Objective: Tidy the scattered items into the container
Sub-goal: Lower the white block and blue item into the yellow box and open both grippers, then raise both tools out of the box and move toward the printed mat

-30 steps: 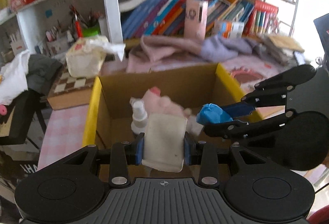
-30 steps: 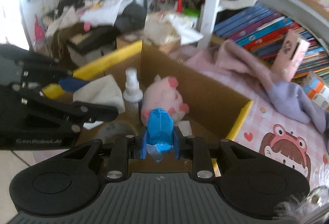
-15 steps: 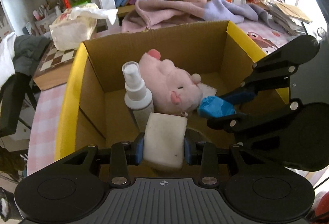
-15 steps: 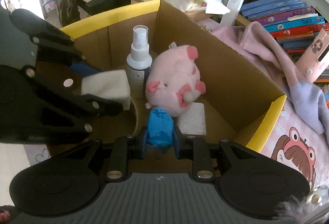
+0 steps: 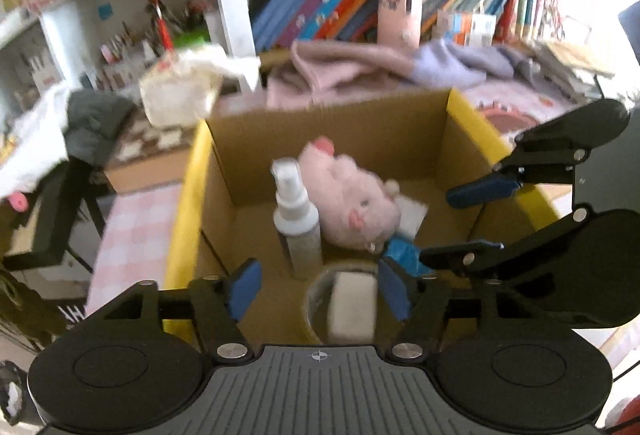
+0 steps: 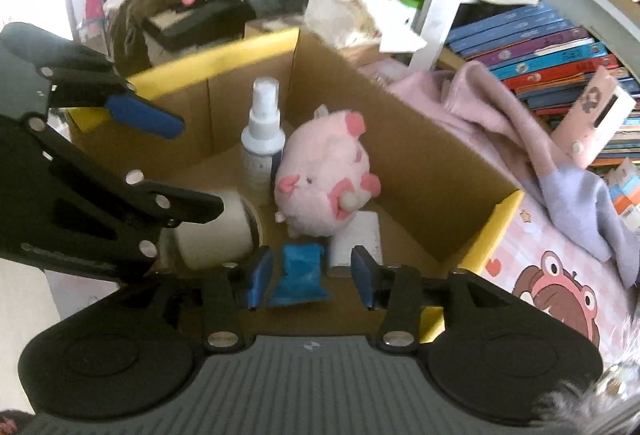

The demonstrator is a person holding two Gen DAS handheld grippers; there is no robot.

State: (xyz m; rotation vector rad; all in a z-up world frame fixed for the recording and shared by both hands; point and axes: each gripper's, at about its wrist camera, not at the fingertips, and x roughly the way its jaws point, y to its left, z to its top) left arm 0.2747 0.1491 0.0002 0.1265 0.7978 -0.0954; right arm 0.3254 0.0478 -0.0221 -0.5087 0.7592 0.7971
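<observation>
Bookshelves (image 5: 400, 3) crammed with bright spines fill the background, and in front of them stands your container, a brown cardboard box (image 5: 360, 123) with yellow flap edges. Your left gripper (image 5: 320, 289) hangs over its near side with the jaws opening; the white block (image 5: 352, 309) lies below and between them, and neither blue pad touches it. It is a soft-looking, off-white rectangular piece, sitting inside the hole of a tape roll (image 6: 216, 231) on the box floor. Your right gripper (image 6: 312, 277) is over the box too, its jaws opening around the blue item (image 6: 300, 275), a crumpled bright-blue bundle that looks like thin plastic or cloth; you cannot tell from the blur whether the left pad touches it, and the other pad stands clear. Further in, a white spray bottle (image 5: 296, 215) stands upright against a pink plush pig (image 5: 348, 203), which lies on its side with a small white flat piece (image 6: 356, 239) under its lower end. Pink and lilac cloth (image 6: 520, 139) is heaped just beside the far wall of the box.
</observation>
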